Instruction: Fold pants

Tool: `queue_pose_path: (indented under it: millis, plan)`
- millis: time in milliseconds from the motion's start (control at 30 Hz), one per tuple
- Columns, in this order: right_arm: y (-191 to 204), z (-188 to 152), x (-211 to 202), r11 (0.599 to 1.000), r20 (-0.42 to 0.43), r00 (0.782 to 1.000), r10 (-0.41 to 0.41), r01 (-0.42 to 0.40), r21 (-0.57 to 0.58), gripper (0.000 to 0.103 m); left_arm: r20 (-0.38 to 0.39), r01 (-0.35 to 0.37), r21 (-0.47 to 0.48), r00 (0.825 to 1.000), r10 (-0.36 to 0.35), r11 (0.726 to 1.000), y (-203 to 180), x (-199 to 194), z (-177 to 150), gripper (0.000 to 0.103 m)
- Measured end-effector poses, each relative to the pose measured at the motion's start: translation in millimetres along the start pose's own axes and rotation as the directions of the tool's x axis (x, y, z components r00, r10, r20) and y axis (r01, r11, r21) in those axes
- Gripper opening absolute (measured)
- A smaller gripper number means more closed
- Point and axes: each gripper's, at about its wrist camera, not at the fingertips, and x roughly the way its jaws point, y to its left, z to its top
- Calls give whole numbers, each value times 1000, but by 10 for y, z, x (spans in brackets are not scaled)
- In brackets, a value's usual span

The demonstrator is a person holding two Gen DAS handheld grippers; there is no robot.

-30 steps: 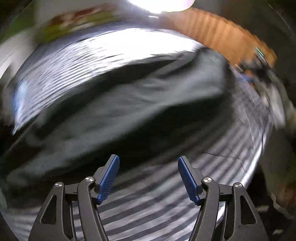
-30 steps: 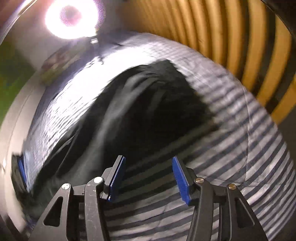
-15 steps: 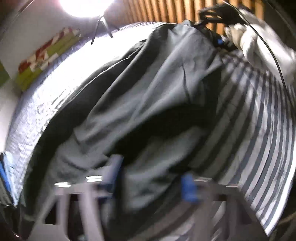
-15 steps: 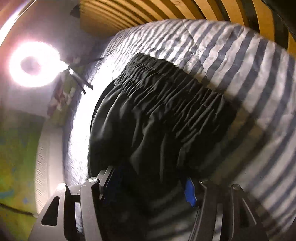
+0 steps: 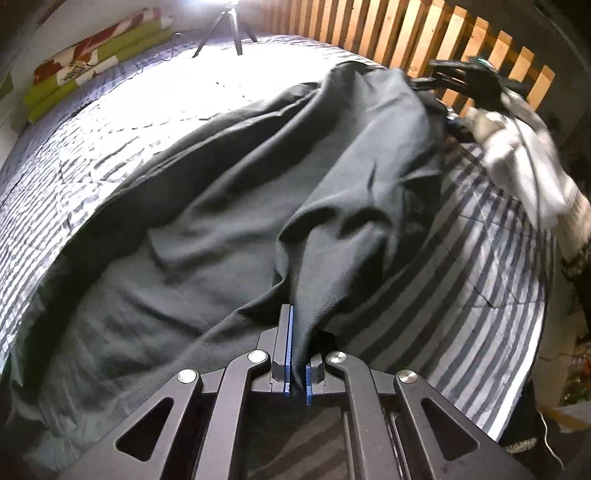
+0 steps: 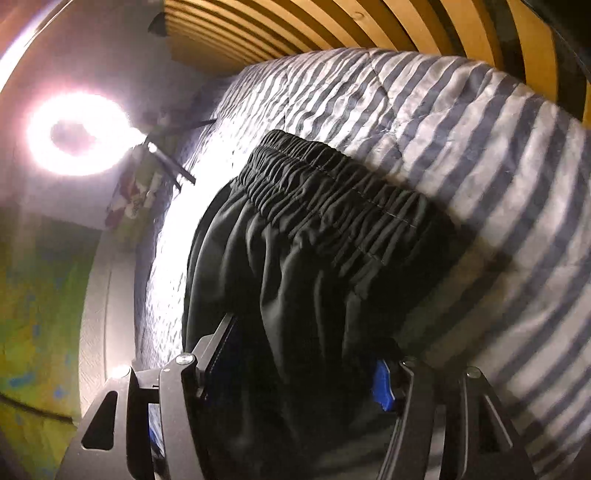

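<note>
Dark grey pants [image 5: 258, 206] lie spread and rumpled across a striped quilt [image 5: 480, 266]. My left gripper [image 5: 298, 328] is shut on a raised fold at their near edge, and the cloth peaks up out of the jaws. In the right wrist view the gathered elastic waistband [image 6: 325, 199] lies just ahead. My right gripper [image 6: 303, 354] straddles the cloth below the waistband; its jaws are opening, wide apart, with fabric bunched between them. One blue pad [image 6: 382, 384] shows; the other is in shadow. The left wrist view shows a pale sleeve [image 5: 524, 155] at the far waist end.
A wooden slatted headboard [image 5: 369, 33] runs along the far side of the bed. A ring light [image 6: 77, 133] on a tripod [image 5: 225, 26] stands on the quilt's far end beside a folded green and red blanket [image 5: 92, 62]. The quilt's edge [image 5: 517, 398] drops off at right.
My left gripper moved from the bare quilt onto the pants and shut on a fold. My right gripper rolled, came down over the cloth below the waistband, and its jaws widened.
</note>
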Motion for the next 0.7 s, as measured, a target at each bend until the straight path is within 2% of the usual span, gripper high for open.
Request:
queue_pose_path:
  millis: [33,100,133,167,300,400,467,567,633,667,700]
  plan:
    - [48,5,52,1000,3,1000,-28,28,-7,59,4,5,-7,1000,-5,1000,-142,39,-20,4]
    - [225,-5,66,988,26,993,-114,116,-98,35,10,24,-27,1000,-24,999,-178,48,-18,4]
    - [305,-12,59,976,27,989,-145,148,-157,13,15,31,-32,999,-31,999,-178,6,-32,4]
    - [382,-41,5,964,41,987,-156,161,-212,11,20,38,-31,999,-38,999,-188,-43,-44,4]
    - [567,-201,-457,914,129,979,-157,194,-356,6,49,59,-3,997,-59,998,-312,-293,-123,3]
    - [583,-319,-807,879,184,965,-187,248,-407,6,59,84,44,995,-86,996,-522,-457,-227,3]
    - [472,-480,-1131,844,247,943,-223,313,-436,5,59,113,78,991,-118,991,-739,-510,-308,4]
    - [153,-651,-1436,794,338,890,-307,435,-424,5,26,170,128,984,-174,977,-1080,-411,-432,5]
    - [-26,-682,-1379,758,311,870,-381,487,-434,6,-30,184,192,983,-181,964,-1276,-269,-544,17]
    - [-139,-697,-1350,751,271,871,-409,490,-442,8,-68,184,209,982,-174,960,-1342,-201,-610,28]
    - [-237,-702,-1330,755,217,876,-431,482,-446,9,-85,184,208,982,-169,961,-1352,-187,-660,31]
